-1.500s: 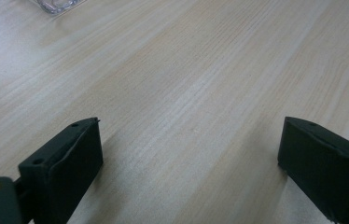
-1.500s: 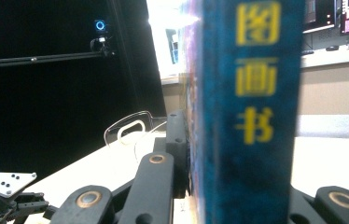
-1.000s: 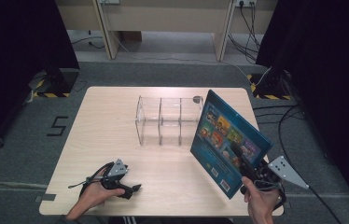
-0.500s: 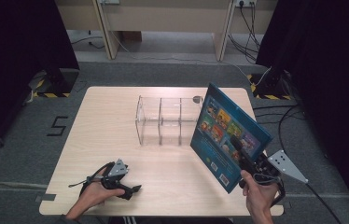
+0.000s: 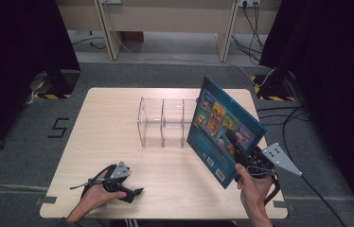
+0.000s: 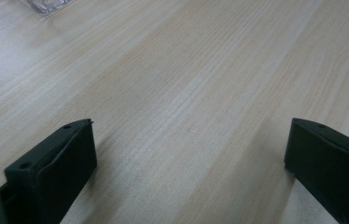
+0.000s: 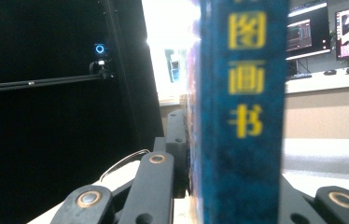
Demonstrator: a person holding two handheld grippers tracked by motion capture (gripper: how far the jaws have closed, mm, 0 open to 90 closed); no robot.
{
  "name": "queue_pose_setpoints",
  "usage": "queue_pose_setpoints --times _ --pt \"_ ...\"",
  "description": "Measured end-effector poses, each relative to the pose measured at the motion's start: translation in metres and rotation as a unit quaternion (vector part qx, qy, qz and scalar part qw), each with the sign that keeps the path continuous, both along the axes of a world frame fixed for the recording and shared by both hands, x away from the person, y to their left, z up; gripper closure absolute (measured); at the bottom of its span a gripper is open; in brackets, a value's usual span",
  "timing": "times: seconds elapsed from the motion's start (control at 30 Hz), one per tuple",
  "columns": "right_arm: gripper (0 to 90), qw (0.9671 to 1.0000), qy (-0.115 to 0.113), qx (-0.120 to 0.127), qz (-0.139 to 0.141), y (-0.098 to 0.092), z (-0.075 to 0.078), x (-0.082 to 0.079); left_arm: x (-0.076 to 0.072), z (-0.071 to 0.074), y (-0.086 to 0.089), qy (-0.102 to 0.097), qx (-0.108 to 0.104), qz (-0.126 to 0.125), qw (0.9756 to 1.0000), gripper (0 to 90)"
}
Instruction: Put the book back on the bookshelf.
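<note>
A blue picture book (image 5: pixel 222 130) is held up in the air, tilted, at the right of the table. My right gripper (image 5: pixel 239 156) is shut on its lower edge. In the right gripper view the book's blue spine (image 7: pixel 242 112) with yellow characters stands between the jaws. A clear acrylic rack (image 5: pixel 163 122) with upright dividers stands mid-table, just left of the book. My left gripper (image 5: pixel 128 190) rests on the table near the front left edge, open, with bare wood between its fingers (image 6: pixel 56 163).
The light wooden table (image 5: pixel 113 118) sits on grey floor. Dark curtains hang on both sides. Cables (image 5: pixel 303 118) run on the floor at the right. A corner of the clear rack (image 6: pixel 46 4) shows at the top of the left gripper view.
The right gripper has carried the book a little to the left, toward the rack, and stood it more upright. The left gripper has stayed in place.
</note>
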State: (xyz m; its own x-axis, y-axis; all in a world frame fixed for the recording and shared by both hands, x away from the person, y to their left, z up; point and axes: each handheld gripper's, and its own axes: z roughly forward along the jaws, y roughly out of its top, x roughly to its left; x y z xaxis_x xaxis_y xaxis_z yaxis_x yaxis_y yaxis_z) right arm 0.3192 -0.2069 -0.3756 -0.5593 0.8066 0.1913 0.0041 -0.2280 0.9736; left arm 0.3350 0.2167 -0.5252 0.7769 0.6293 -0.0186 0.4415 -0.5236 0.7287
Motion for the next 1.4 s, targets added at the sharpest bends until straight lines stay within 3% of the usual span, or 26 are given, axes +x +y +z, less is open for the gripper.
queue_pose_setpoints --times 0.47,1.4 --pt "82.1 0.9998 -0.004 -0.005 -0.018 0.016 0.004 0.026 0.0 0.0 0.0 0.0 0.001 -0.001 1.0 0.0" --pt "82.3 0.9983 0.001 -0.014 -0.057 0.045 -0.003 0.071 0.0 0.0 0.0 0.0 0.0 -0.001 1.0 0.0"
